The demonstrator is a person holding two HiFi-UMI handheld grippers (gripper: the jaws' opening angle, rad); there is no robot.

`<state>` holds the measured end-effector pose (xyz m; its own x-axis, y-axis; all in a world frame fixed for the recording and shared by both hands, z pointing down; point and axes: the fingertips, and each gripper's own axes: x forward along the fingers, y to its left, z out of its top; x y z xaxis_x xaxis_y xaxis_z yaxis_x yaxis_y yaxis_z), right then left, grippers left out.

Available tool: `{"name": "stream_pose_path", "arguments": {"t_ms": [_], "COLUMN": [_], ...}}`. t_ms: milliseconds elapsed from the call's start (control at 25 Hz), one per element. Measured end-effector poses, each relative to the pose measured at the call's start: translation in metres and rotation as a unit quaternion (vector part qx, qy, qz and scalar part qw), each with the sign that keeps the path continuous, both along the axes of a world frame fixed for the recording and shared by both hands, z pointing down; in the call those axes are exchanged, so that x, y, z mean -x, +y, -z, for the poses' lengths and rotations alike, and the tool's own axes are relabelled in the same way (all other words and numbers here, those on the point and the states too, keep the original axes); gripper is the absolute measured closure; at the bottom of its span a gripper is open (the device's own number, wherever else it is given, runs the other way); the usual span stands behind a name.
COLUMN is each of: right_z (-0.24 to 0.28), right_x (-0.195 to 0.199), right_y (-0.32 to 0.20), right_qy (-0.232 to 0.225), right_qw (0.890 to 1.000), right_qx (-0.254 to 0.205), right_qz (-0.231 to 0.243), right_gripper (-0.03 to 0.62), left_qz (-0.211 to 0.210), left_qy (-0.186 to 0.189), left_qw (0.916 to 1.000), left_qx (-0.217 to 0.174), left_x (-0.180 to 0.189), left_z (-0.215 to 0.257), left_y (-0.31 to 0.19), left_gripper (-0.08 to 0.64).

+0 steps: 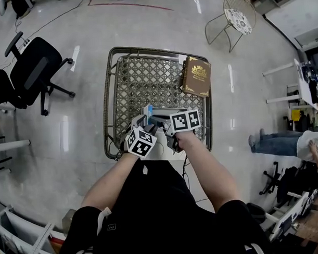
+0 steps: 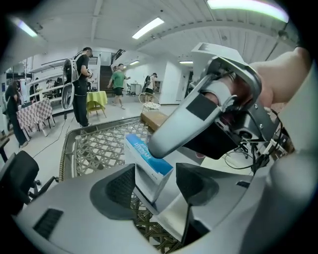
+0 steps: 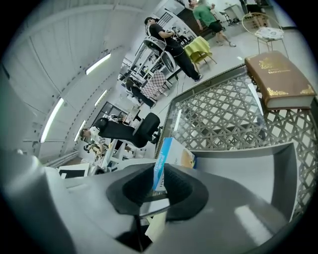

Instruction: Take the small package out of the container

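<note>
The small blue and white package (image 2: 148,158) stands on edge in the grey container (image 3: 243,173) on the lattice table (image 1: 147,77). My right gripper (image 3: 159,186) is shut on the package (image 3: 171,156), pinching its thin edge between the pads. The left gripper (image 2: 156,181) is open, with the package's lower corner between its wide jaws; its left pad sits close beside the white face. In the left gripper view, the right gripper (image 2: 155,149) comes down onto the package from the upper right. In the head view both grippers (image 1: 143,122) (image 1: 161,121) meet over the package (image 1: 147,110) at the table's near side.
A brown book with gold print (image 1: 196,75) lies at the table's far right corner. A black office chair (image 1: 34,71) stands to the left and a wire chair (image 1: 233,17) beyond the table. A person's legs (image 1: 274,143) show at the right, and other people stand far off.
</note>
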<state>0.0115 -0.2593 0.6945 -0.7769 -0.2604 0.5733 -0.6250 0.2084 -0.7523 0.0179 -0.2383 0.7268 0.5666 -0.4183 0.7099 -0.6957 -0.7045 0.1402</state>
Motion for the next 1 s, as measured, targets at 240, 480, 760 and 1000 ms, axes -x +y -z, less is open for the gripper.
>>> {"name": "stream_pose_path", "arguments": {"t_ms": [240, 480, 760, 1000], "right_z": [0.007, 0.026, 0.063, 0.100], "right_x": [-0.008, -0.038, -0.085, -0.118], "right_y": [-0.001, 0.003, 0.019, 0.019], "right_qy": [-0.009, 0.002, 0.011, 0.000], "right_qw": [1.000, 0.997, 0.989, 0.974], "right_qx": [-0.011, -0.036, -0.078, -0.130], "right_qz": [-0.020, -0.064, -0.129, -0.186], "right_gripper": [0.525, 0.525, 0.525, 0.525], "left_qz": [0.030, 0.038, 0.040, 0.037], "left_qy": [-0.003, 0.012, 0.031, 0.057], "left_qw": [0.9995, 0.9992, 0.9986, 0.9961], "left_qx": [-0.009, 0.007, -0.015, -0.056], "left_x": [0.011, 0.013, 0.011, 0.016], "left_z": [-0.004, -0.002, 0.024, 0.072], "left_y": [-0.016, -0.015, -0.025, -0.037], "left_gripper": [0.352, 0.400, 0.460, 0.462]}}
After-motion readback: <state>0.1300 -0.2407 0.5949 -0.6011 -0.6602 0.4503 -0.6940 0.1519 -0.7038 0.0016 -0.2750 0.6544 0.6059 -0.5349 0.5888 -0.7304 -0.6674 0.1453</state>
